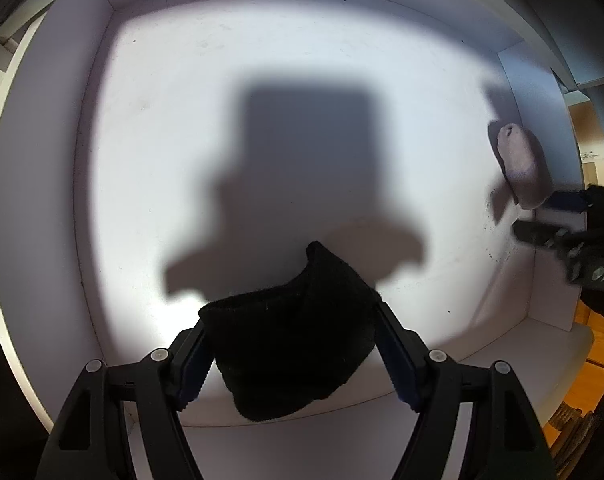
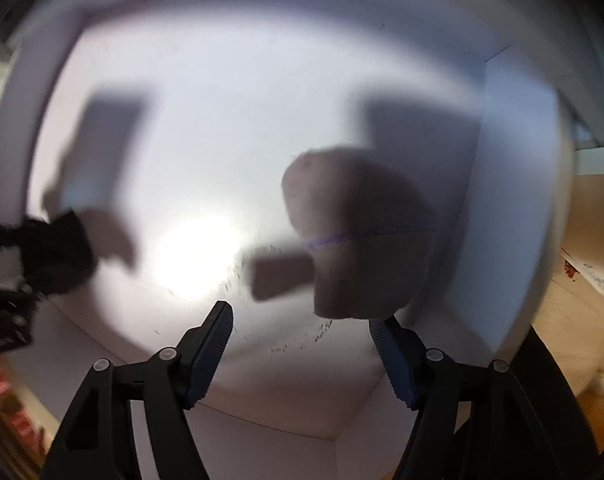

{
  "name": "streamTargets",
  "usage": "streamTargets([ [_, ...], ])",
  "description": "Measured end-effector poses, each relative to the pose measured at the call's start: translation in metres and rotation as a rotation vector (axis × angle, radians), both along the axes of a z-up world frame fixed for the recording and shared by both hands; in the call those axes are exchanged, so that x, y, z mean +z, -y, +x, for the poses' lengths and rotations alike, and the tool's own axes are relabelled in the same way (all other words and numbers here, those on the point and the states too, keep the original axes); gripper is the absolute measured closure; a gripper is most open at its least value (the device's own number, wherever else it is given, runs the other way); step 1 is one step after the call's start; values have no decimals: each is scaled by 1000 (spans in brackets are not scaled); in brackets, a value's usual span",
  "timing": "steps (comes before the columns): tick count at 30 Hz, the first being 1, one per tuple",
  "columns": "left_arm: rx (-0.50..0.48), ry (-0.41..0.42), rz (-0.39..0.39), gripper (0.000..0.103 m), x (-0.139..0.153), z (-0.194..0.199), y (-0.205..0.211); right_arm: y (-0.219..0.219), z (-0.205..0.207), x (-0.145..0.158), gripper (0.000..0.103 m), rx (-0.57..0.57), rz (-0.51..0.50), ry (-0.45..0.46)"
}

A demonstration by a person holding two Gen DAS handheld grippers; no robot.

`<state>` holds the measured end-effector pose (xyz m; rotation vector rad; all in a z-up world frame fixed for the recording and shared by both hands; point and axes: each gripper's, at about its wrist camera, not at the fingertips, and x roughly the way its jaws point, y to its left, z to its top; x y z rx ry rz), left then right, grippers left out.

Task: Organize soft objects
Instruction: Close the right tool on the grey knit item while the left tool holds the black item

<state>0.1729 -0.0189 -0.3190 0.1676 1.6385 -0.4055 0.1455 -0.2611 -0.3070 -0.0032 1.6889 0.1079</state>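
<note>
Right wrist view is blurred, so detail's hard to read. Left gripper (image 1: pixel 292 354) has its jaws closed on a black soft cloth (image 1: pixel 290 344), held over the white box (image 1: pixel 142 80) floor; cloth's lower edge hides behind the fingers. Right gripper (image 2: pixel 302 354) jaws stand apart, pale grey sock (image 2: pixel 358 236) just past the right finger, by the box's right wall; can't tell if they touch. Left view shows that sock (image 1: pixel 518 164) only small, at the edge, w/ right gripper (image 1: pixel 574 240) cut off.
</note>
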Motion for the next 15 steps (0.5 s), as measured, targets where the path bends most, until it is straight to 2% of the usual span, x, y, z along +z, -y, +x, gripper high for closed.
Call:
streamTargets([
  [1, 6, 3, 2, 27, 0, 1, -1, 0, 3, 7, 16, -6, -5, 29],
  [3, 20, -3, -4, 27, -3, -1, -3, 2, 6, 20, 10, 9, -27, 85],
  [5, 38, -10, -11, 27, 0, -3, 2, 0, 4, 23, 10, 26, -40, 99],
  [9, 31, -9, -5, 27, -2, -9, 4, -7, -4, 12, 10, 69, -64, 70],
  [12, 27, -5, 2, 27, -2, -10, 5, -11, -2, 7, 10, 78, -123, 102],
  [15, 40, -2, 7, 27, -10, -19, 8, -3, 5, 18, 10, 53, -115, 138],
])
